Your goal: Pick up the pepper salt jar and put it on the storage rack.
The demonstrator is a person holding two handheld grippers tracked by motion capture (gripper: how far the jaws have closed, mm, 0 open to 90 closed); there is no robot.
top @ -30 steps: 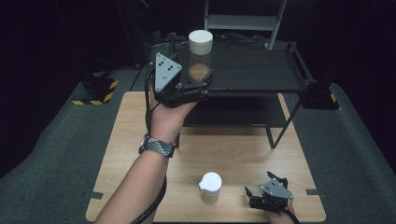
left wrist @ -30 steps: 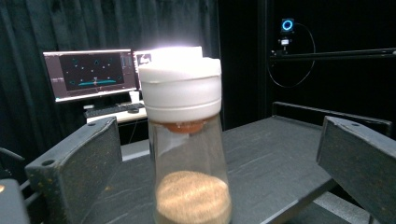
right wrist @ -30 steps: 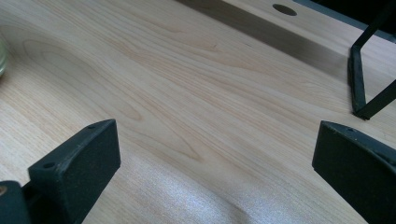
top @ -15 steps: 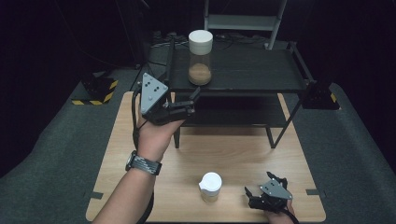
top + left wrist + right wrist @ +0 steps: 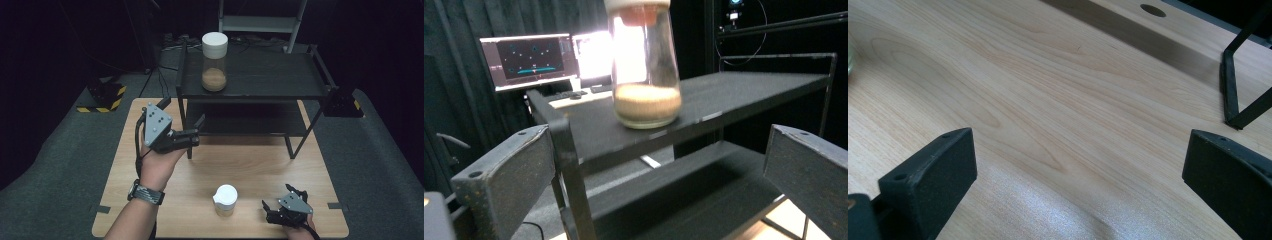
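A glass jar with a white lid and brown powder in its bottom stands on the top shelf of a black rack. My left gripper hovers open and empty in front of the rack's left front post, below shelf height. In the left gripper view the same jar stands ahead and above, between the spread jaws of that gripper. A second white-lidded jar stands on the wooden table near its front edge. My right gripper rests open on the table to this jar's right, and its own view has the gripper over bare wood.
The rack's left front post rises close between my left jaws. A lower shelf sits under the top one. The rack's right front foot stands ahead of my right gripper. Monitors glow behind the rack.
My left gripper has drawn back from the jar on the shelf, towards the person and lower, with nothing in it. The jar stays on the shelf. The right gripper has not moved.
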